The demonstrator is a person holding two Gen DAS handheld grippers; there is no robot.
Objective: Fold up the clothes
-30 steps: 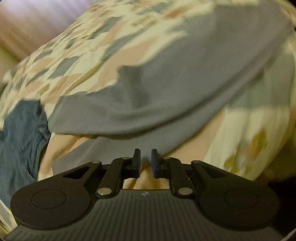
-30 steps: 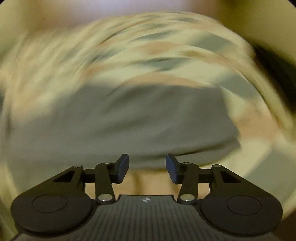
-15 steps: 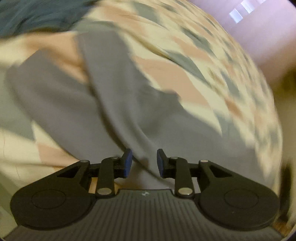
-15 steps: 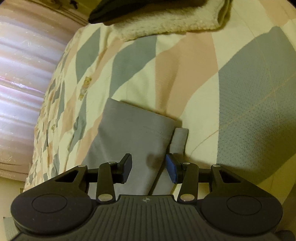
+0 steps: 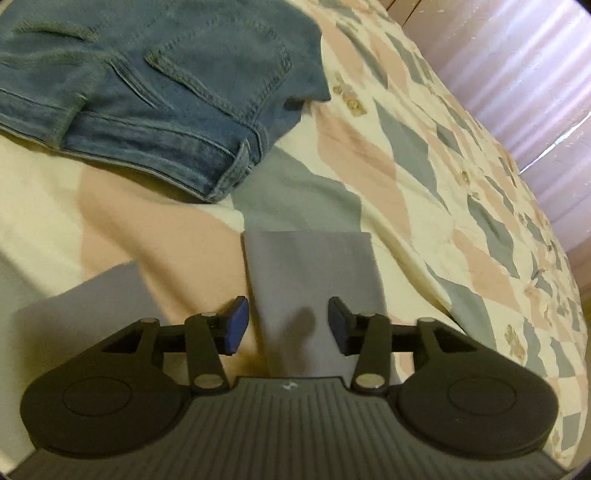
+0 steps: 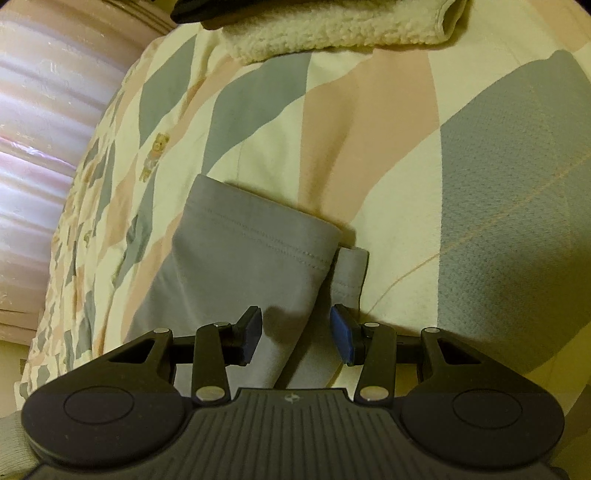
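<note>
A grey garment lies on a patchwork bedspread. In the left wrist view one grey sleeve (image 5: 314, 273) stretches away from me, its cuff edge flat. My left gripper (image 5: 287, 325) stands open just above it, one finger on each side, holding nothing. In the right wrist view the other grey sleeve (image 6: 243, 258) shows a stitched cuff, with a small folded bit of cuff (image 6: 349, 269) beside it. My right gripper (image 6: 295, 334) is open over this sleeve's right edge and grips nothing.
Folded blue jeans (image 5: 147, 92) lie beyond the left sleeve. A cream fleecy item (image 6: 332, 26) with something dark on top sits at the far edge of the bed in the right wrist view. A pink striped wall (image 6: 44, 147) borders the bedspread (image 6: 480, 184).
Both views swung fast and settled. The left gripper, nearly shut a second ago, has opened wide and now faces a sleeve and the jeans. The right gripper has edged closer to its sleeve.
</note>
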